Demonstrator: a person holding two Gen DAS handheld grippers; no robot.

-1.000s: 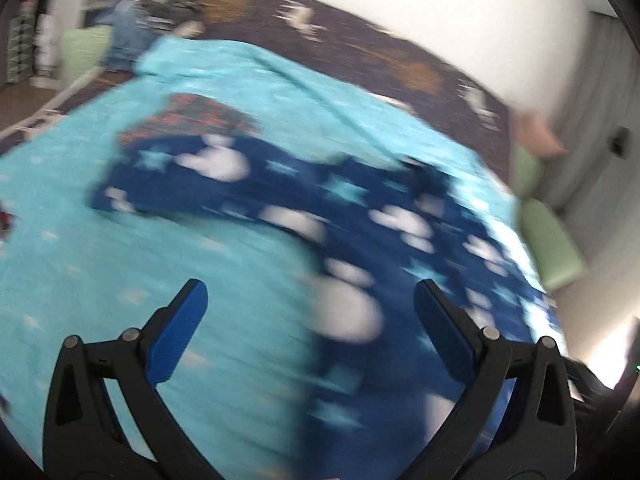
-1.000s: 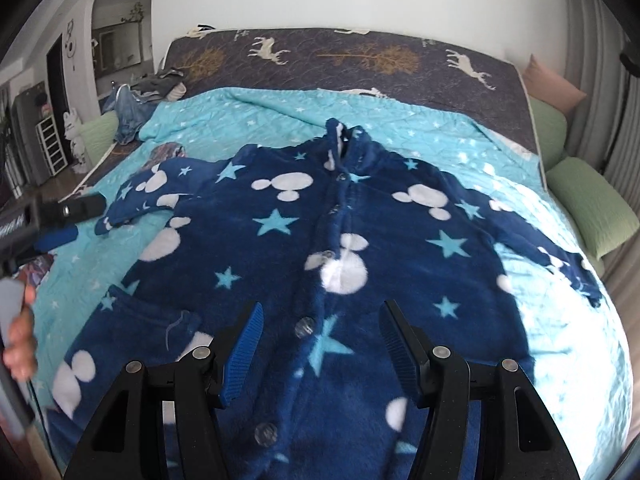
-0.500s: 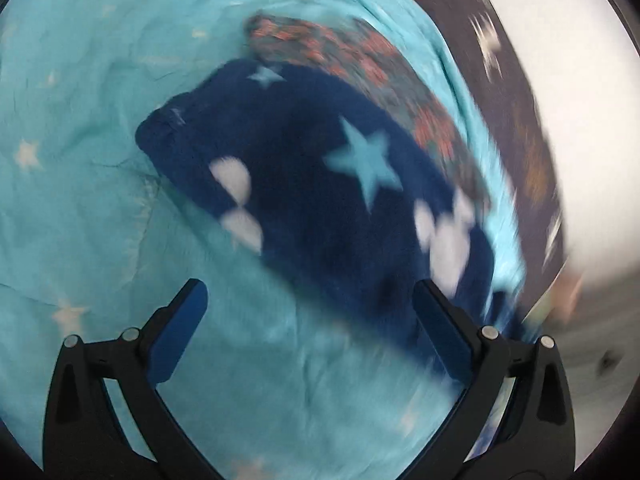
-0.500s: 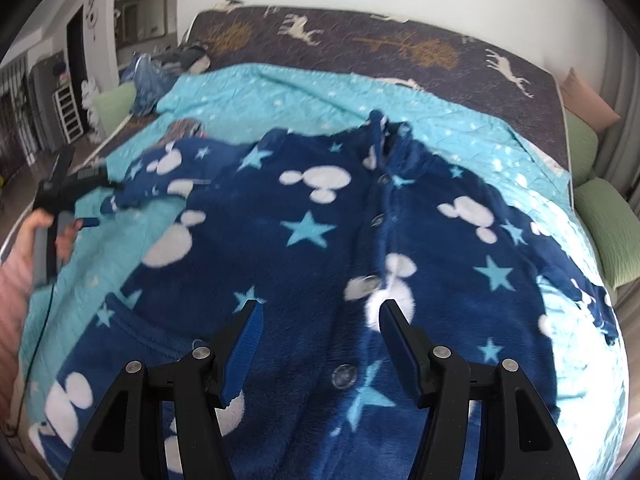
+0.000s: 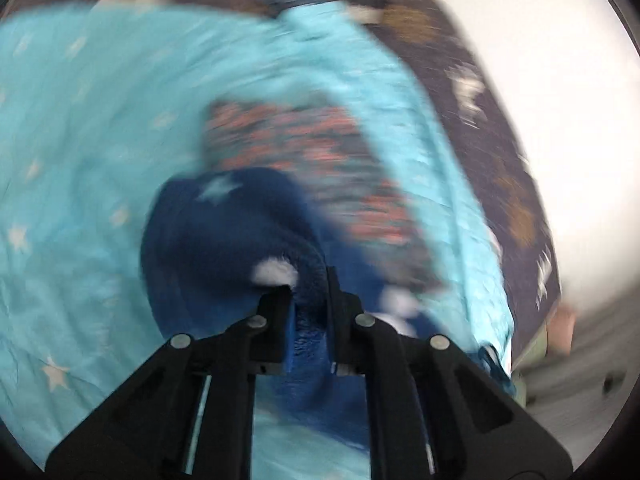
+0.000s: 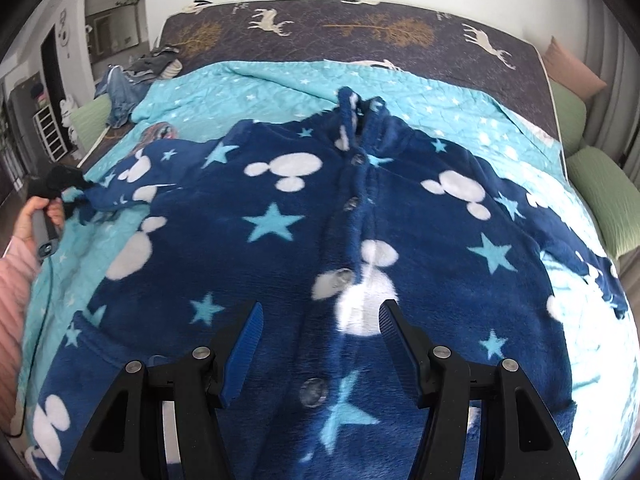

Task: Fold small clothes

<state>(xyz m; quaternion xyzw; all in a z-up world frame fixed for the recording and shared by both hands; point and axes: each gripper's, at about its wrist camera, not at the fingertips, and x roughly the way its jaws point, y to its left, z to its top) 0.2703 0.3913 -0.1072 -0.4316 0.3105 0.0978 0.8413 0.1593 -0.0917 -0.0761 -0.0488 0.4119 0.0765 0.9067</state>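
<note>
A dark blue fleece jacket (image 6: 280, 216) with white mouse heads and light blue stars lies face up and buttoned on the turquoise blanket (image 6: 240, 92). My left gripper (image 5: 308, 292) is closing its jaws on the cuff end of the jacket's left sleeve (image 5: 224, 232), and the fleece is pinched between the pads. In the right wrist view that gripper (image 6: 82, 188) sits at the far left, held by a hand (image 6: 36, 216) in a pink sleeve. My right gripper (image 6: 322, 308) hovers open above the jacket's lower front, with nothing between its fingers.
A red-and-grey patterned garment (image 5: 300, 140) lies just beyond the held sleeve. Loose clothes (image 6: 124, 88) are piled at the bed's far left corner. Green pillows (image 6: 608, 200) line the right edge. A dark deer-print sheet (image 6: 360, 28) covers the head of the bed.
My left gripper swung left along the sleeve to its cuff, rolled, and went from wide open to shut on the fleece. My right gripper dropped slightly closer to the jacket and stayed open.
</note>
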